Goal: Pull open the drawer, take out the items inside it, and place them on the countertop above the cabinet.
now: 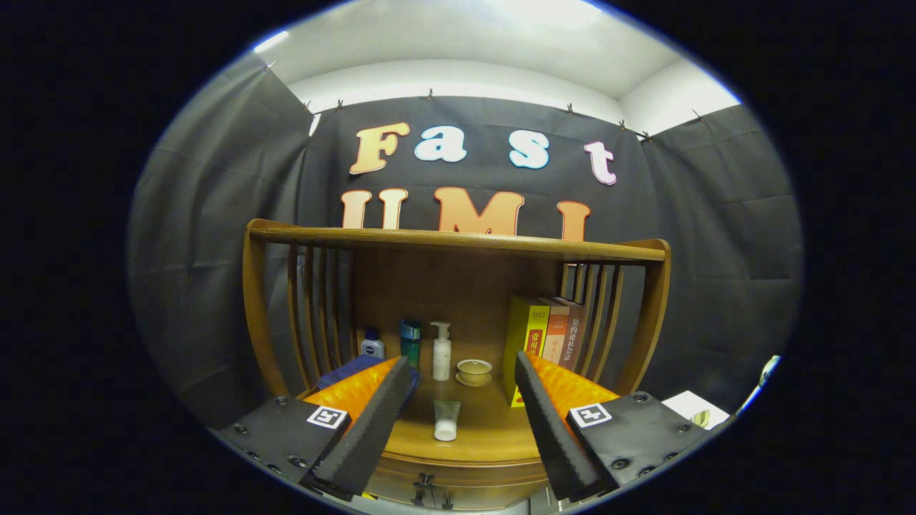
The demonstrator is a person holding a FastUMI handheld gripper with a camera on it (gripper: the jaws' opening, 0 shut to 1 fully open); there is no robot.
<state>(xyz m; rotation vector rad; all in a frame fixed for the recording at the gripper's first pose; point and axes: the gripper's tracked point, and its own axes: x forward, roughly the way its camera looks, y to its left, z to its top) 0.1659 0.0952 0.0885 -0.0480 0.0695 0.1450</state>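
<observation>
Gripper view has the claw point(458, 422) spread wide with nothing between its fingers, hanging over the front of the wooden cabinet's top, aka the table point(486, 436). A small tube point(446, 420) stands on its cap between the fingers. Beyond it sit a pump bottle point(441, 352), a teal bottle point(410, 341), a small blue-capped bottle point(371, 345), a lidded cup point(474, 371) and some books point(547, 336). Drawer point(458, 481) sits just below the table edge, looks closed, handle point(427, 488) barely showing.

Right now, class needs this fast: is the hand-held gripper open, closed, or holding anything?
Hand-held gripper: open, holding nothing; its fingers spread wide above the countertop, with a small tube lying between them.
</observation>
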